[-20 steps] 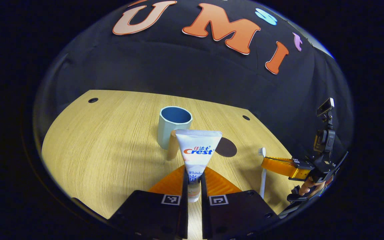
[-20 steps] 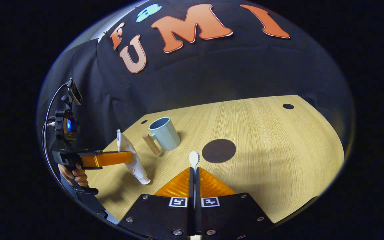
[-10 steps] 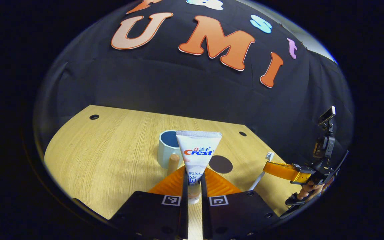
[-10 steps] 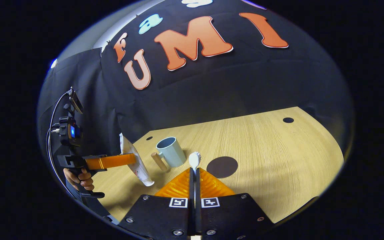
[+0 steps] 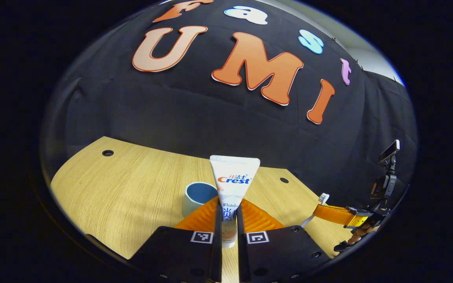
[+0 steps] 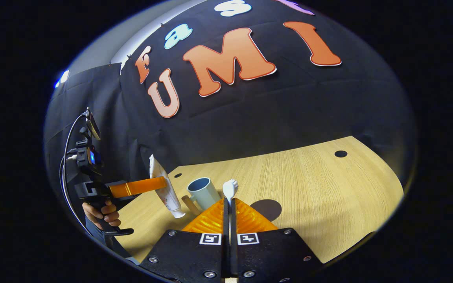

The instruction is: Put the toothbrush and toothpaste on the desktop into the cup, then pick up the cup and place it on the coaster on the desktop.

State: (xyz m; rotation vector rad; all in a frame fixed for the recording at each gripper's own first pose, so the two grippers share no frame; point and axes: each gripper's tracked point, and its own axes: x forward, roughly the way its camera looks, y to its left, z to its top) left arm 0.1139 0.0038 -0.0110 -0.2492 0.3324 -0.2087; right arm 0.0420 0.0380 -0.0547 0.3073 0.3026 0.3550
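Observation:
In the left gripper view my left gripper (image 5: 226, 210) is shut on a white toothpaste tube (image 5: 234, 182), held upright with its crimped end up. Behind it the pale blue cup (image 5: 199, 196) stands on the wooden desktop (image 5: 124, 188). In the right gripper view my right gripper (image 6: 228, 206) is shut on a white toothbrush (image 6: 230, 188), bristles up. The cup (image 6: 203, 192), with its wooden handle, stands just left of the brush. The dark round coaster (image 6: 267, 207) lies right of the fingers. The left gripper (image 6: 138, 186) hangs at the left with the tube (image 6: 163, 188), above the desktop. The right gripper (image 5: 334, 212) shows far right.
A person's hand (image 6: 100, 210) grips the left gripper's handle. Small round holes (image 6: 340, 153) sit in the desktop near its far corners. The black cloth wall rises right behind the desktop. Bare wood stretches right of the coaster.
Both grippers have risen and tilted up with their loads: cup and coaster sit lower in both views. The toothbrush and the tube are clear of the desktop.

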